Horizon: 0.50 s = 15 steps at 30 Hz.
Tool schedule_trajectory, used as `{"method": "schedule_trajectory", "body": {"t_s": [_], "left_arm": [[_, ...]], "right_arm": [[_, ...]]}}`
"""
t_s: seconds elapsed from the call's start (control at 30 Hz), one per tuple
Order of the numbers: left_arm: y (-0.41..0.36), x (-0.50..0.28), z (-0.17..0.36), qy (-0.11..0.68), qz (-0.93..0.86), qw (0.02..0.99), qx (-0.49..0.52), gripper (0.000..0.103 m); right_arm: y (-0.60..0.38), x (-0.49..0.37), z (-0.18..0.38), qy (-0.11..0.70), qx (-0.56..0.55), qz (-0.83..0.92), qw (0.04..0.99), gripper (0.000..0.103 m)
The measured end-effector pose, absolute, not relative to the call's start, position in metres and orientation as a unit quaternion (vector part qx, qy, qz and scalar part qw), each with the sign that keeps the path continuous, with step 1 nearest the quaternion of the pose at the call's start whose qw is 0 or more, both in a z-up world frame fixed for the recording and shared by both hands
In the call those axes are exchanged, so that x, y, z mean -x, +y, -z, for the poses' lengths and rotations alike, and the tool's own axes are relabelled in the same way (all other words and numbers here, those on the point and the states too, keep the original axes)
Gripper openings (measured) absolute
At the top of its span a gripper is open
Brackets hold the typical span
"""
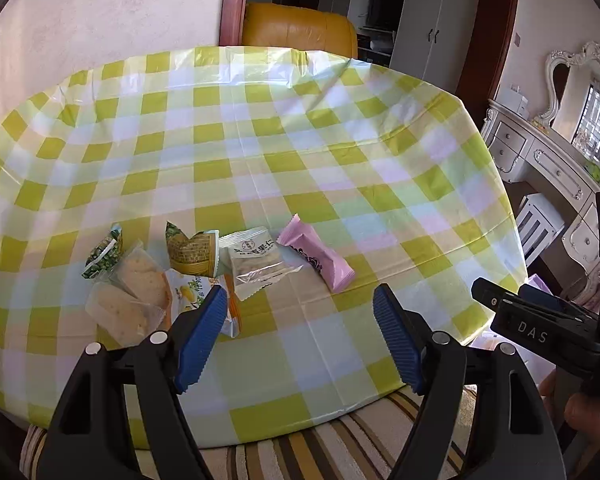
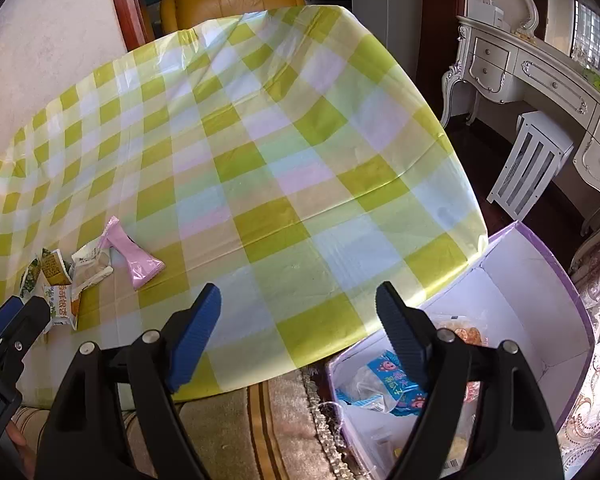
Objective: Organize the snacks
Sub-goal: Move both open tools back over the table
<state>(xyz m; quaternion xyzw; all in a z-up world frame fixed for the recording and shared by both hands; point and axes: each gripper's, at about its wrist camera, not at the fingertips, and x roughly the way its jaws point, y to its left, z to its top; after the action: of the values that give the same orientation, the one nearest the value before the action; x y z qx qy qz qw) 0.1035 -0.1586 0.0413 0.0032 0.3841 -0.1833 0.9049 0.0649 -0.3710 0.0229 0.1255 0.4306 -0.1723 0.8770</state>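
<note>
The left gripper (image 1: 300,314) has its blue pads (image 1: 202,336) standing wide apart, with nothing between them; it hangs above the near part of the table (image 1: 260,128), and its left pad is seen just in front of the small heap of snacks. The right gripper (image 2: 298,316) is also wide and empty, over the near right edge of the checked cloth, beside the purple box (image 2: 540,280) that stands lower than the table, at its corner. The snacks that are not yet put away lie together on the near left part of the table: a clear pack of crackers (image 1: 134,300), two small green and yellow packets (image 1: 192,254), an orange and white bag (image 1: 204,296), a clear pack with printed characters (image 1: 258,262), and a pink packet (image 1: 318,258), which lies a little apart at the right end of the group. In the box some packs already lie, among them a blue one (image 2: 388,384). I judge that all of them are very light, with thin and slippery film that crumples easily. The crackers are probably fragile, so a soft closing across the middle of the pack seems better than a hard one. The pink packet is the easiest to take, across its narrow body, because nothing touches it.
</note>
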Motion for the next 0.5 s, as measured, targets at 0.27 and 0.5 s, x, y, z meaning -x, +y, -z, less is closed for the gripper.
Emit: {"method": "schedule_trajectory", "body": {"t_s": [0.27,0.5], "left_arm": [[-0.121,-0.108,-0.037,0.394,0.153,0.906,0.032,0.073],[-0.105,-0.113,-0.032,0.407,0.138,0.902,0.048,0.073]], "right_arm": [[-0.346,-0.081,-0.021,0.442,-0.109,0.148,0.878,0.082],[-0.323,-0.091,-0.02,0.445,-0.091,0.127,0.882,0.082]]}}
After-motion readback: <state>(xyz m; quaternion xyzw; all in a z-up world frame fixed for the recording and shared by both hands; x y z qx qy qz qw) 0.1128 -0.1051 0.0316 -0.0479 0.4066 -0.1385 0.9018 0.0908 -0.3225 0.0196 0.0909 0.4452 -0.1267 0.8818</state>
